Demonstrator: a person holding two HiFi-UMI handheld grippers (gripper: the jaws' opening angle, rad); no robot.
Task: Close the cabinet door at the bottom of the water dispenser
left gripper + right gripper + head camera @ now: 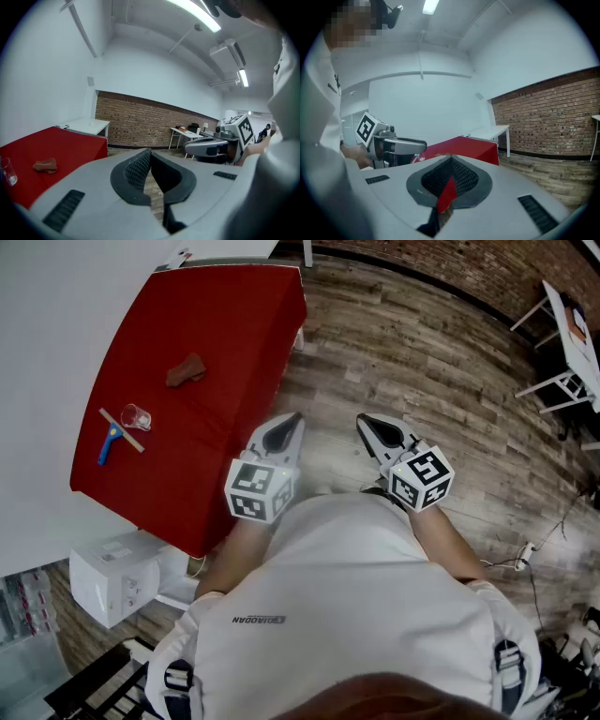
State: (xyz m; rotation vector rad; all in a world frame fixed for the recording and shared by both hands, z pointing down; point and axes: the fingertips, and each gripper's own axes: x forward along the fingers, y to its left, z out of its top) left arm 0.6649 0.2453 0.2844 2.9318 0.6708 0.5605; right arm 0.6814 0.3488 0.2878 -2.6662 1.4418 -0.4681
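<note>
Head view: left claw [292,423] and right claw [368,425] hang side by side over the floor [422,362], beside the red surface [216,343]. A white water dispenser [112,582] stands at the surface's near corner; its door can't be made out.
Left gripper view: left claw closed, empty.
Right gripper view: right claw closed, empty.

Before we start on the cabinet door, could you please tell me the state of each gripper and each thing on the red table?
left gripper: shut, nothing between its jaws.
right gripper: shut, nothing between its jaws.
glass: appears upright on the red table.
brown lump: lying on the table.
blue-handled tool: lying flat beside the glass.
</note>
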